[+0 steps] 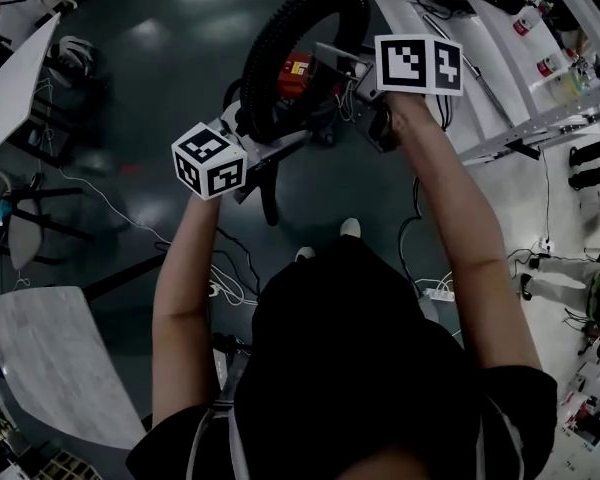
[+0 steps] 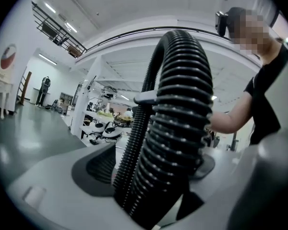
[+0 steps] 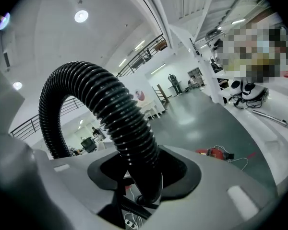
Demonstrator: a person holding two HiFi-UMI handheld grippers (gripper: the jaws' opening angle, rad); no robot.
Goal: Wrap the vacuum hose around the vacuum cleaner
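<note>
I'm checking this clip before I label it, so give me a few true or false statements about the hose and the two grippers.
1. The hose curves up in an arc between the two grippers. True.
2. The right gripper is empty. False: its jaws are shut on the hose.
3. The left gripper squeezes the hose tight. False: its jaws stand wide apart, with the hose between them.
4. The hose is black and ribbed. True.
</note>
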